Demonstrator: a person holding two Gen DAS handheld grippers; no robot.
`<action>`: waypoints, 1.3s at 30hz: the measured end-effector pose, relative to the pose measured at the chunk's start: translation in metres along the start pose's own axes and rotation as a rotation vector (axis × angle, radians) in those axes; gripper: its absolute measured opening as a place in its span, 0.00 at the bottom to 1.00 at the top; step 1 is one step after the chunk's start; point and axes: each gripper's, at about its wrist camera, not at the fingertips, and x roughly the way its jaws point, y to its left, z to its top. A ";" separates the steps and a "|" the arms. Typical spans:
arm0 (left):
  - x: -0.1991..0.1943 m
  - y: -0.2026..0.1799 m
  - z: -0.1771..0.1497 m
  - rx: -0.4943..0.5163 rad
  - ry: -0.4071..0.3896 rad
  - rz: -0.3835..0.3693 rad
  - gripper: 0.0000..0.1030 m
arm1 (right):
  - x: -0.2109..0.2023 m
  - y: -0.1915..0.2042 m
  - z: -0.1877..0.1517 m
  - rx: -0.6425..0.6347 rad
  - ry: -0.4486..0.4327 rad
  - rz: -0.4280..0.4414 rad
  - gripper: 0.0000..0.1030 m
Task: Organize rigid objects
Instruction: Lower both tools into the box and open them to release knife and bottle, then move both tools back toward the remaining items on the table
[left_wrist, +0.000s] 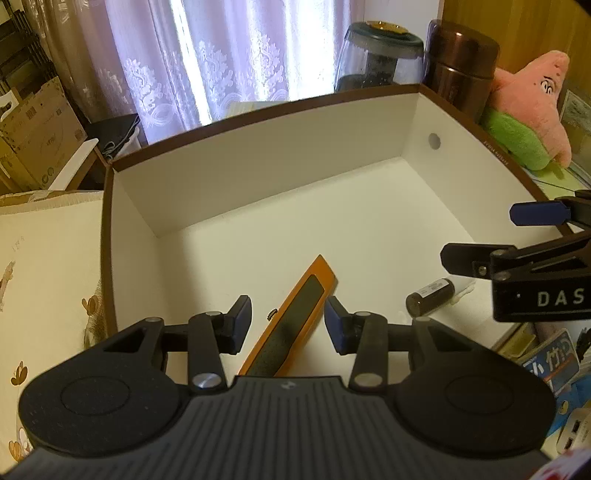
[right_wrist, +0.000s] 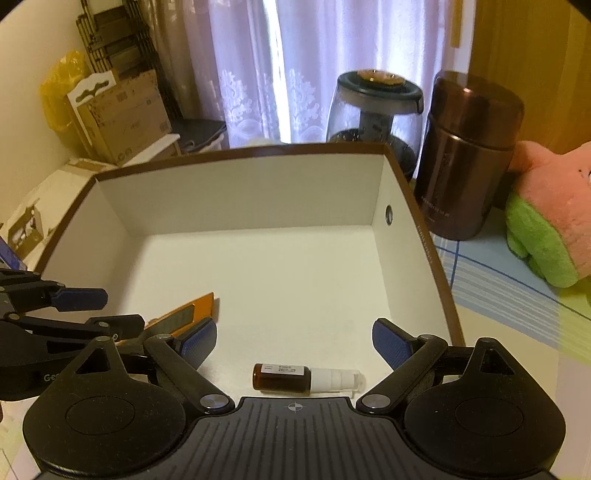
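Observation:
A white box with a brown rim (left_wrist: 258, 110) (right_wrist: 240, 151) holds an orange flat tool with a dark strip (left_wrist: 295, 317) (right_wrist: 184, 314) and a small brown bottle with a white cap (left_wrist: 432, 295) (right_wrist: 291, 377), both lying on its floor. My left gripper (left_wrist: 288, 321) is open over the box, its fingers either side of the orange tool without touching it. My right gripper (right_wrist: 293, 341) is open just above the brown bottle. The right gripper shows at the right edge of the left wrist view (left_wrist: 480, 236); the left gripper shows at the left of the right wrist view (right_wrist: 92, 310).
Behind the box stand a glass jar with a dark lid (right_wrist: 373, 114) and a brown metal flask (right_wrist: 469, 155). A pink and green plush toy (right_wrist: 554, 218) lies to the right. Cardboard boxes (right_wrist: 122, 118) and a curtain stand at the back.

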 end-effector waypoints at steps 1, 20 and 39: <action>-0.003 0.000 0.000 0.001 -0.006 0.000 0.38 | -0.005 -0.001 0.000 0.002 -0.013 0.002 0.86; -0.092 -0.036 -0.042 0.103 -0.138 -0.130 0.45 | -0.137 -0.029 -0.075 0.169 -0.192 -0.019 0.86; -0.109 -0.122 -0.109 0.332 -0.101 -0.355 0.46 | -0.202 -0.034 -0.208 0.362 -0.127 -0.208 0.86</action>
